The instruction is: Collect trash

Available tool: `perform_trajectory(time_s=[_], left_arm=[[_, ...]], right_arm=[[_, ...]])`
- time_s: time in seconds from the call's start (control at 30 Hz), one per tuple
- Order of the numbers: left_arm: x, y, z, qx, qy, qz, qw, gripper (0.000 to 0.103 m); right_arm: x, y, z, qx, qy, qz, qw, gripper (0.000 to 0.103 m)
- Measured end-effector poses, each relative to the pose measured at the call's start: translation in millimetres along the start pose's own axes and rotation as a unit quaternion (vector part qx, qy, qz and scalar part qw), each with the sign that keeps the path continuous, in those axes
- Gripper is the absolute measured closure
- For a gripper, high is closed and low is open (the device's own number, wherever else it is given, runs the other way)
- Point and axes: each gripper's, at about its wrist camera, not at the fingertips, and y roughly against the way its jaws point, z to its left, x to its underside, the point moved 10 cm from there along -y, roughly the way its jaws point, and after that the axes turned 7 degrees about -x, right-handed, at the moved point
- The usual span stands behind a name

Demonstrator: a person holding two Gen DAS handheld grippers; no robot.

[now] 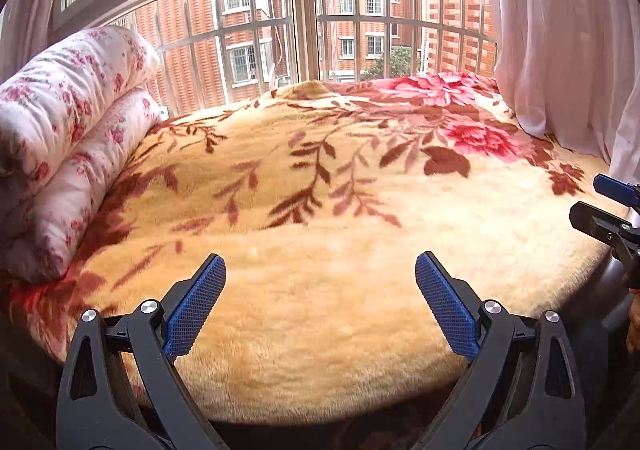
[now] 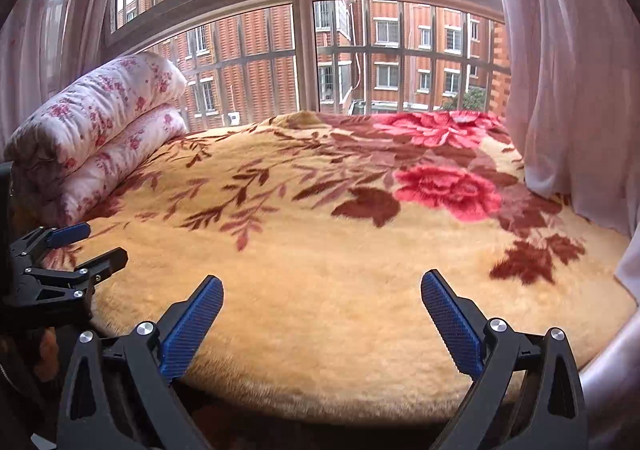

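Note:
My left gripper (image 1: 320,262) is open above the near edge of a plush cream blanket (image 1: 320,189) with red flowers, and nothing lies between its blue pads (image 1: 196,306). My right gripper (image 2: 323,281) is open too, with empty jaws, over the same blanket (image 2: 320,250). Each gripper shows in the other's view: the right gripper (image 1: 586,195) at the right edge, the left gripper (image 2: 104,242) at the left edge. No piece of trash shows in either view.
A folded floral quilt (image 1: 68,137) is stacked at the blanket's left side. Pale curtains (image 1: 560,29) hang on the right. A barred window (image 1: 304,29) runs along the far side, with brick buildings outside. A dark floor lies below the blanket's near edge.

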Motion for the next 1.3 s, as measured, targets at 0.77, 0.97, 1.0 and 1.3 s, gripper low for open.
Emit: perform_trajectory(time_s=[0.77, 0.97, 1.0, 1.3], left_arm=[[-28.2, -132.2, 5.5, -0.013, 0.025, 0.062, 0.9977, 0.01], [-20.0, -140.0, 4.5, -0.007, 0.031, 0.08, 0.9963, 0.01], [-20.0, -139.4, 4.6, -0.007, 0.031, 0.079, 0.9964, 0.01], [-18.5, -141.7, 4.2, -0.004, 0.035, 0.078, 0.9963, 0.01]], right_arm=[[-14.6, -141.3, -54.5, 0.099, -0.114, 0.021, 0.988, 0.005], [-11.7, -142.6, -56.0, 0.103, -0.116, 0.02, 0.988, 0.005], [-11.3, -143.4, -55.0, 0.105, -0.113, 0.023, 0.988, 0.005], [-8.3, -145.7, -55.3, 0.109, -0.109, 0.031, 0.988, 0.005]])
